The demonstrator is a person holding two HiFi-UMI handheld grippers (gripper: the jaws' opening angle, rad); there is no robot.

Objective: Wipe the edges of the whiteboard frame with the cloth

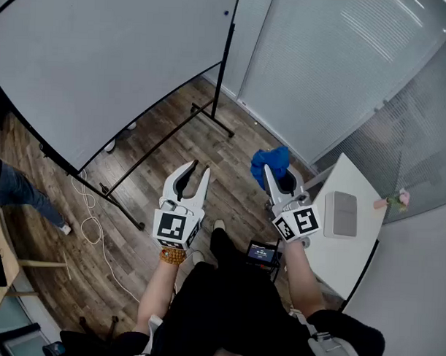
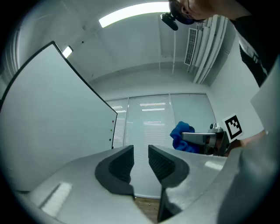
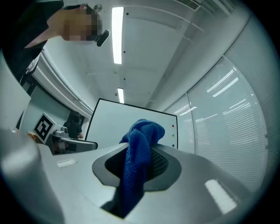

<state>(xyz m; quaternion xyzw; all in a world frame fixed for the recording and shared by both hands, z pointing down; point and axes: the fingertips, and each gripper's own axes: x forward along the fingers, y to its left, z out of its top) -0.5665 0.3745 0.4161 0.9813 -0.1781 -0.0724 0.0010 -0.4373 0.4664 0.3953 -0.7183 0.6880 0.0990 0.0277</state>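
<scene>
A large whiteboard (image 1: 103, 60) with a thin black frame (image 1: 228, 42) stands on a black floor stand, ahead and to my left. It also shows in the right gripper view as the whiteboard (image 3: 127, 120). My right gripper (image 1: 275, 177) is shut on a blue cloth (image 1: 271, 162), which bunches above the jaws; the cloth (image 3: 138, 162) hangs between the pads. My left gripper (image 1: 192, 174) is open and empty, its pads (image 2: 124, 164) a small gap apart. Both grippers are held well short of the board.
A white table (image 1: 352, 236) with a grey box (image 1: 344, 214) on it stands to my right. Frosted glass walls (image 1: 337, 61) run behind the board. A white cable (image 1: 90, 220) lies on the wood floor by the stand's foot (image 1: 134, 221). A person's leg (image 1: 25, 196) shows at the left.
</scene>
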